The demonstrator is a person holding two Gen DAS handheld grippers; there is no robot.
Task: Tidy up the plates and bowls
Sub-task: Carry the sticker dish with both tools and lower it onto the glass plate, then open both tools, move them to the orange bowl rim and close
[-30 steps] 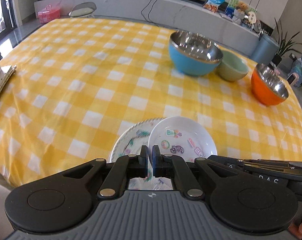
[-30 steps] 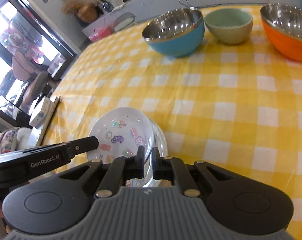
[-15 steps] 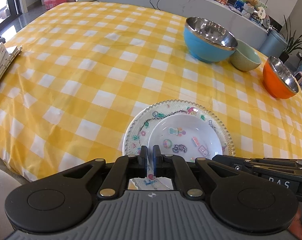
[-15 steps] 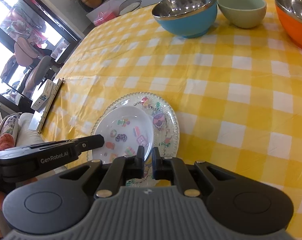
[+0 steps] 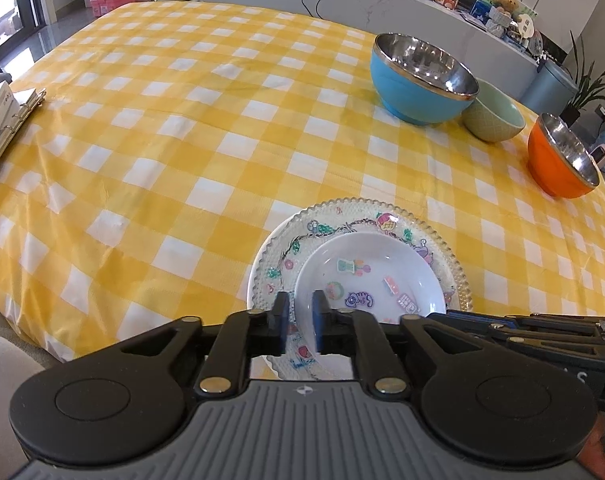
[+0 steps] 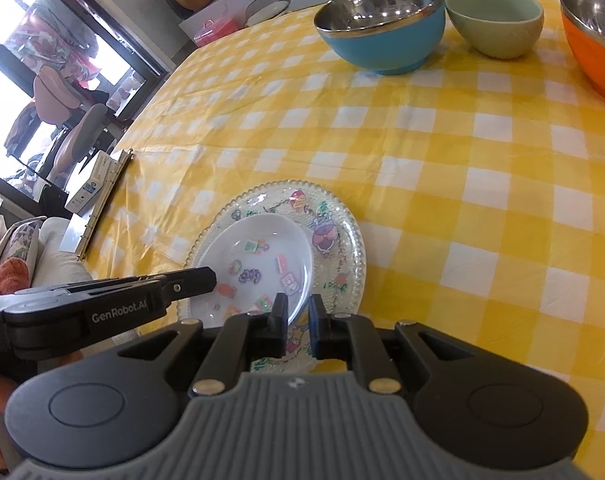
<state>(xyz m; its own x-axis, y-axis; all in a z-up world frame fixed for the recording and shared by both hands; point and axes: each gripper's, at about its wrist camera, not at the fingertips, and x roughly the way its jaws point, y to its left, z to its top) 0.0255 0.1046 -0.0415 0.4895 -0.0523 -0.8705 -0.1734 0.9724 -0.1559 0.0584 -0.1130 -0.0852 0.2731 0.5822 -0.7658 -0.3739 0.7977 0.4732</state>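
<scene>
A small white plate [image 5: 368, 276] with cartoon stickers lies on a larger clear beaded plate [image 5: 302, 236] near the table's front edge; both also show in the right wrist view, small plate [image 6: 258, 260] on large plate [image 6: 338, 240]. My left gripper [image 5: 300, 312] is slightly open, its fingers either side of the small plate's near rim. My right gripper [image 6: 296, 314] is slightly open at the small plate's right rim. A blue bowl [image 5: 420, 76], a green bowl [image 5: 494, 116] and an orange bowl [image 5: 562, 160] stand at the far right.
The table carries a yellow checked cloth [image 5: 182, 120]. A ring binder with a box [image 5: 2, 120] lies at the left edge. A counter with snacks and a plant stands behind the table. Chairs and a window are at the left in the right wrist view.
Both grippers have opened a little and drawn back from the plates. More of the large plate shows now.
</scene>
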